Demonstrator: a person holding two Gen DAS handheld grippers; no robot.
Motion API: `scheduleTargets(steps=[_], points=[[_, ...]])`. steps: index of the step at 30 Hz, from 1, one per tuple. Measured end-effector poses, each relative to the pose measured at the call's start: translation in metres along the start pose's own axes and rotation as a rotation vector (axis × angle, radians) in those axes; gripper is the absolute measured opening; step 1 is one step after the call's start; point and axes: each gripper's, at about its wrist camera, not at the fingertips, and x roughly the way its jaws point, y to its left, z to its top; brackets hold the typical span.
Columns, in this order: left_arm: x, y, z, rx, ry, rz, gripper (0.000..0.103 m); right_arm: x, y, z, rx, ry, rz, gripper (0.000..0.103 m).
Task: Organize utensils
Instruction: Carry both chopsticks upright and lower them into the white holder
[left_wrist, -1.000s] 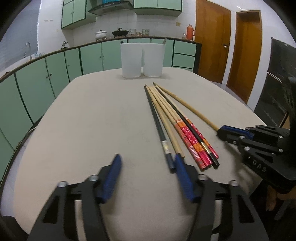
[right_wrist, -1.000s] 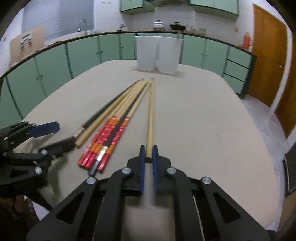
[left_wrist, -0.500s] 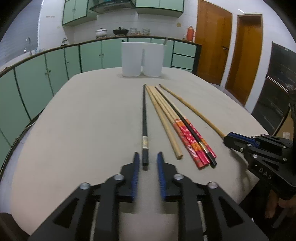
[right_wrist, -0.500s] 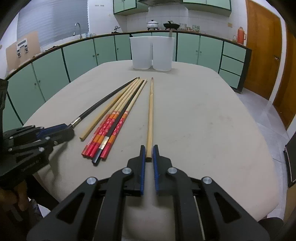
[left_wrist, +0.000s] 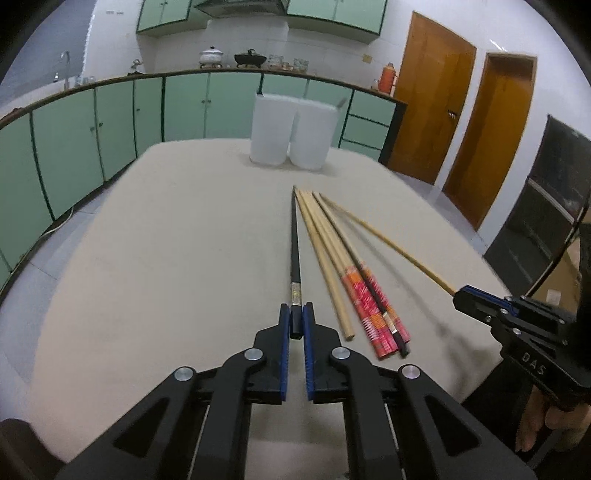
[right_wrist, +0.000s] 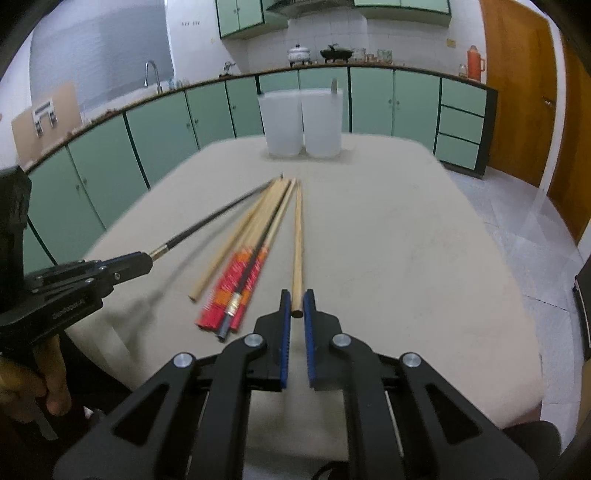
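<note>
The left gripper (left_wrist: 296, 320) has its blue pads pressed on the butt end of a black chopstick (left_wrist: 294, 243), which runs straight ahead from the jaws with its tip among the far tips of the other sticks. The right gripper (right_wrist: 296, 306) is clamped the same way on the thick end of a plain wooden chopstick (right_wrist: 297, 236), also pointing forward toward the far end of the table (right_wrist: 406, 240).

Between the two held sticks lies the loose bundle of chopsticks (left_wrist: 354, 280) flat on the tabletop: pale wooden ones, red and orange patterned ones, and a second dark one. Their far tips gather almost to one point and their near ends fan apart, stopping short of the table's near edge. A single pale stick (left_wrist: 327, 269) lies just beside the black one on its right.

Two white containers (left_wrist: 291, 131) stand upright and touching each other at the far end of the table, well apart from the chopstick tips, with bare tabletop between. The right-hand container has something thin sticking above its rim; what it is cannot be told.

Wide bare surface lies to the left of the black chopstick and to the right of the wooden one, out to the rounded table edges. Green cabinets (right_wrist: 207, 110) stand beyond the far and left edges, with floor between
</note>
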Motion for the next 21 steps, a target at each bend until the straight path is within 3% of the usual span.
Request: scheduleTargets(steps=[10, 21], points=[[-0.063, -0.006, 0.061, 0.021, -0.077, 0.001, 0.007, -0.063, 0.011, 0.072, -0.066, -0.131, 0.020, 0.007], [-0.088, 0.000, 0.131, 0.060, -0.114, -0.035, 0.007, -0.040, 0.007, 0.157, -0.123, -0.097, 0.050, 0.006]])
